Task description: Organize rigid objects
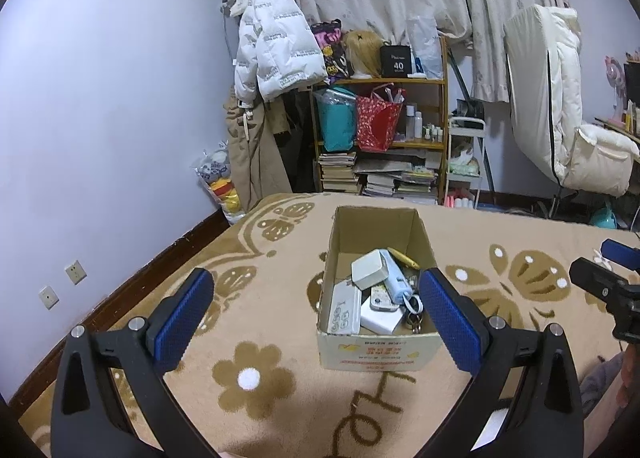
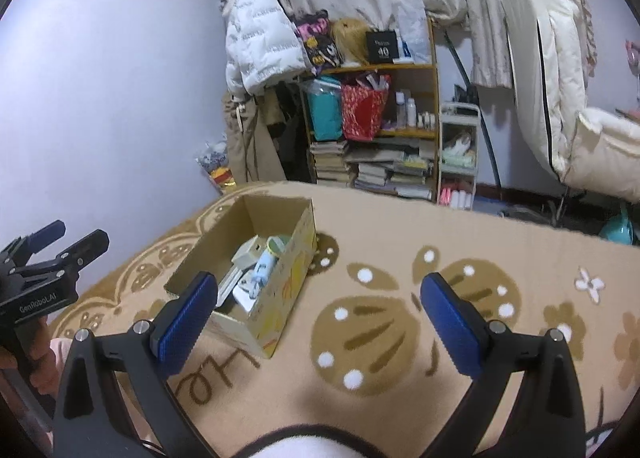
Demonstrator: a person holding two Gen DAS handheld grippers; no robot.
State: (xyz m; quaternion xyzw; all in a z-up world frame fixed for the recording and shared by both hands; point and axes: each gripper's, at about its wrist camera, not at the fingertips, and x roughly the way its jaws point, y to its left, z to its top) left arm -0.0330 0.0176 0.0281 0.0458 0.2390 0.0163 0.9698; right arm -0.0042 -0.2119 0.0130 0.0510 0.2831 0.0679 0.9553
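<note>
Cardboard box [image 1: 374, 352] stands open-topped on the patterned beige blanket [image 1: 280, 378]. It holds small rigid items: a white charger [image 1: 370, 268], a power strip [image 1: 344, 312], a pale blue device [image 1: 396, 278], keys [image 1: 414, 322] (packed together, partly overlapping). Left gripper [image 1: 316, 314]: jaws wide, empty, short of the box's near wall. Right gripper [image 2: 318, 316]: jaws wide, empty, box at its left finger [image 2: 186, 318]. Bookshelf [image 1: 380, 137] behind, against the wall.

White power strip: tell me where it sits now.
In the left wrist view, the white power strip lies inside the cardboard box, at its near-left corner, beside a flat white box.
</note>
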